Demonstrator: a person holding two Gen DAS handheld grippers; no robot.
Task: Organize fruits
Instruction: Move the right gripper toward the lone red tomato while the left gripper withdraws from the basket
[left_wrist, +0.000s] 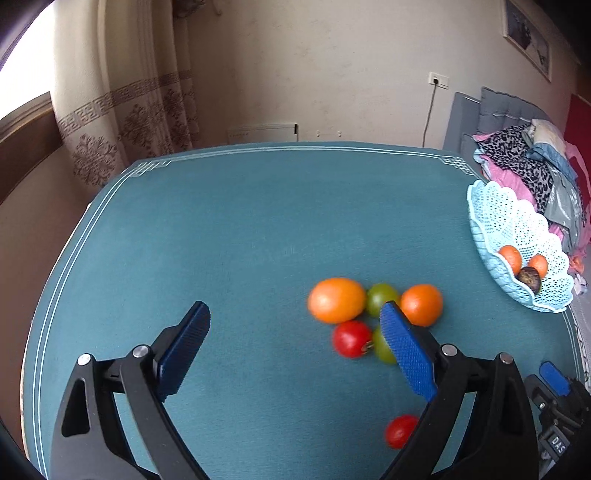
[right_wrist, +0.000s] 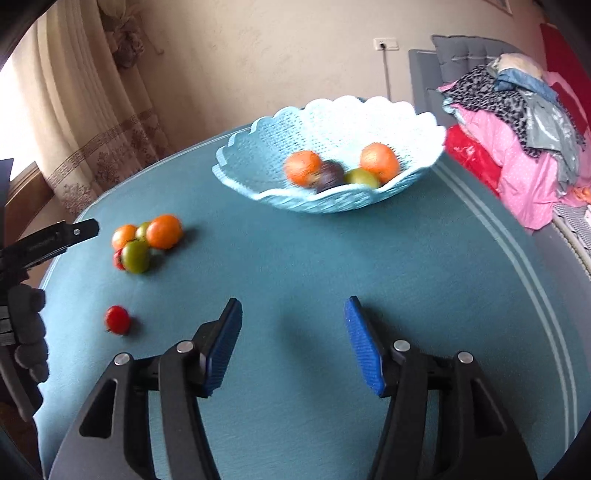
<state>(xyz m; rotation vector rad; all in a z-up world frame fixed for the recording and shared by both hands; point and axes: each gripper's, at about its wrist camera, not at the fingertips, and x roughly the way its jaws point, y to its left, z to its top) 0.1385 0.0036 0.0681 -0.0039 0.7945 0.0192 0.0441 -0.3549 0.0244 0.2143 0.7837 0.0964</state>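
Left gripper (left_wrist: 295, 314) jaws spread wide, nothing between the blue pads; it hangs over the teal table (left_wrist: 221, 240) with the loose fruit cluster just ahead of its right-hand finger (left_wrist: 404, 350); that finger overlaps part of the cluster in the left wrist view, contact cannot be judged.

Right gripper (right_wrist: 293, 310) jaws likewise spread, nothing held; bare tablecloth between the pads; the pale blue lattice basket (right_wrist: 332, 122) lies beyond it, toward the table's far right edge.

Loose fruit on the table, left wrist view: large orange (left_wrist: 336, 300), second orange (left_wrist: 422, 304), green fruit (left_wrist: 380, 297) wedged between the two and touching both; red tomato (left_wrist: 351, 339) just in front of them, next to another green fruit (left_wrist: 382, 347) half hidden by the finger; a small red tomato (left_wrist: 400, 430) lies apart, nearer the front edge. The right wrist view shows the same cluster toward the table's left edge, with the lone tomato set off from it.

Basket contents, right wrist view: two oranges (right_wrist: 303, 168) (right_wrist: 379, 162), a dark purplish fruit (right_wrist: 330, 176) between them, a green fruit (right_wrist: 362, 178) beside it; image blurred, type of the dark fruit uncertain.

Off the table, to the right: a heap of clothes (right_wrist: 517, 122) on a grey cushioned seat; a patterned curtain (left_wrist: 122, 110) hangs at far left.
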